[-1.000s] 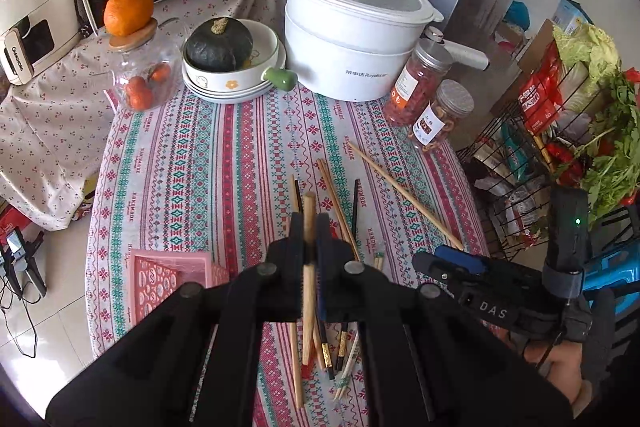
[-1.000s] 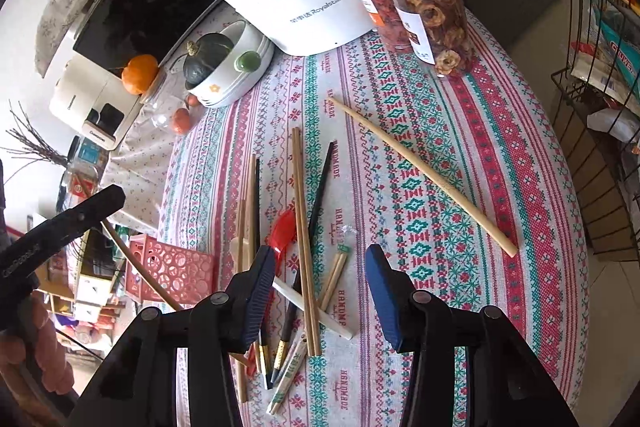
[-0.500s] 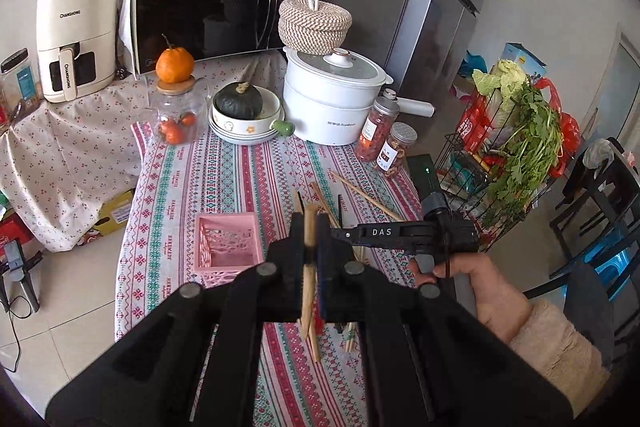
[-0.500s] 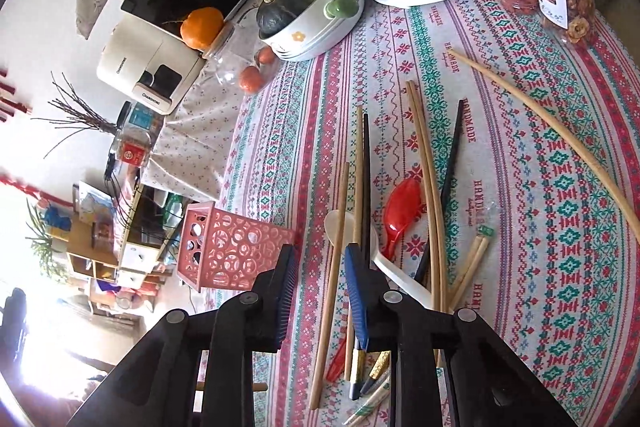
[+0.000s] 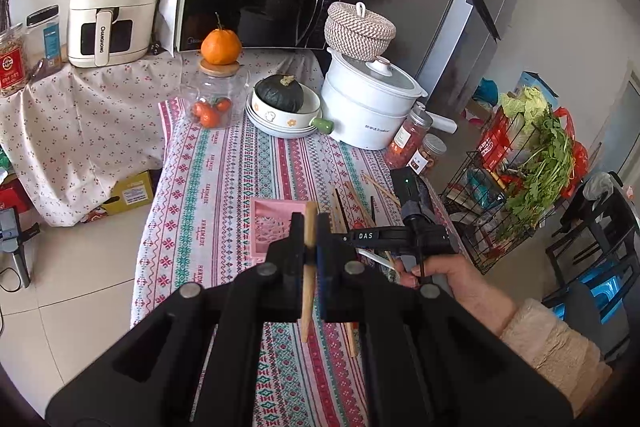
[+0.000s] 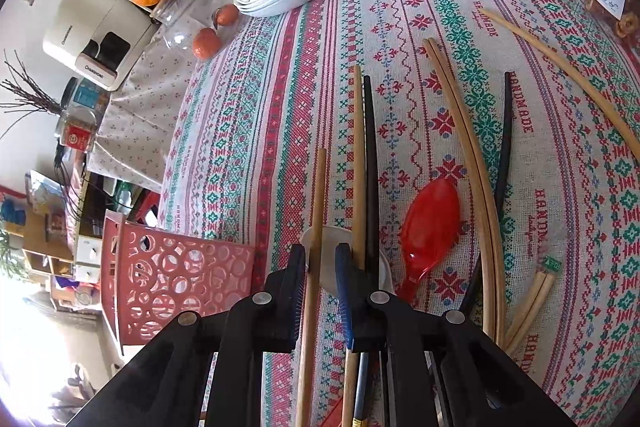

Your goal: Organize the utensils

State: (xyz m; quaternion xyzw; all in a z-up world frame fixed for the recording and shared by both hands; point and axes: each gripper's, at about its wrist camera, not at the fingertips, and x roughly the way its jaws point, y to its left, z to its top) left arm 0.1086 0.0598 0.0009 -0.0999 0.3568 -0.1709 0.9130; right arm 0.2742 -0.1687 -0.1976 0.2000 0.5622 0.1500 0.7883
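Since the earlier frame: left view has drawn back and up from the table, more room now in sight; right view has dropped low over the scattered utensils, jaws narrowed.

Left wrist view. Left gripper (image 5: 311,241): jaws clamped on one wooden chopstick (image 5: 307,291), held upright between them, lower end hanging below the jaws. Pink basket (image 5: 276,227): just beyond the jaws, slightly left of them. Right hand (image 5: 448,277), with its tool, to the right of the jaws, over the utensil pile. Table (image 5: 224,179) stretches ahead.

Right wrist view. Right gripper (image 6: 320,277): jaws closing around a light wooden chopstick (image 6: 318,207) that lies between them on the cloth; pads not seen pressing it yet. White spoon (image 6: 332,255): under the jaw tips. Paired wooden and black chopsticks (image 6: 364,163): just right of the jaws. Red spoon (image 6: 430,223): further right. Basket, here reddish: left of the jaws.

Step in hand, by judgement: one stick carried toward the basket, a second being picked. Next move calls for a firm close on the single stick, clear of the spoon, then a lift.
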